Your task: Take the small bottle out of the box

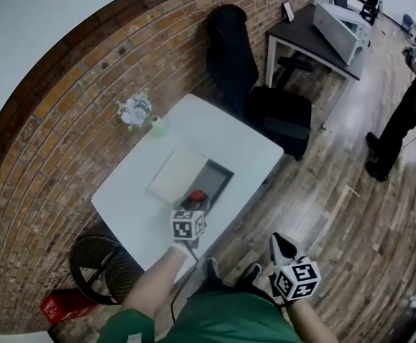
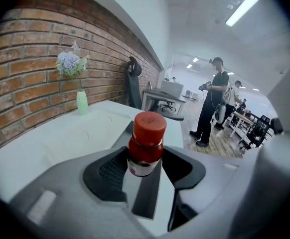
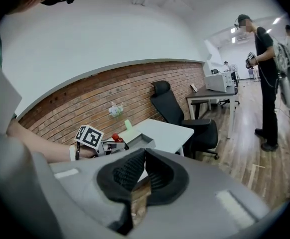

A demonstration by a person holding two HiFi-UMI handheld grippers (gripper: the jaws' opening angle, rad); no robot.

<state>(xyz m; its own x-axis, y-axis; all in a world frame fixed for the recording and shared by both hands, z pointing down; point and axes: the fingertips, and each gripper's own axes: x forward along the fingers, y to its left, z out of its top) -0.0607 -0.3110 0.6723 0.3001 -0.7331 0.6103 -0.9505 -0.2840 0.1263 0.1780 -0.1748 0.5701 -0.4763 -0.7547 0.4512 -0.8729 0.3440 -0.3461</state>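
Plainly, the left gripper (image 1: 194,204) was pinching the small bottle (image 1: 197,195). The left gripper view showed it best: the two dark pads pressed on either side of the bottle's (image 2: 146,143) body below the red cap, with its pale label between them. The bottle stood upright.

From the head view, the bottle sat over the near end of the open box (image 1: 221,184), which lay by the table's (image 1: 244,145) near edge with its pale lid (image 1: 179,175) beside it. That view hid how high the bottle was. The right gripper view looked across from the side and showed its red cap (image 3: 116,137) above the rim of the box (image 3: 141,142).

The right gripper (image 1: 284,246) hung off the table's near edge, over the wooden floor, well apart from the box. Its own view showed its jaws pressed together at the tips, with nothing between them.

A vase of flowers (image 1: 136,111) stood at the table's far corner against the brick wall. Only the gripper views showed a person (image 2: 212,103) standing upright across the room.
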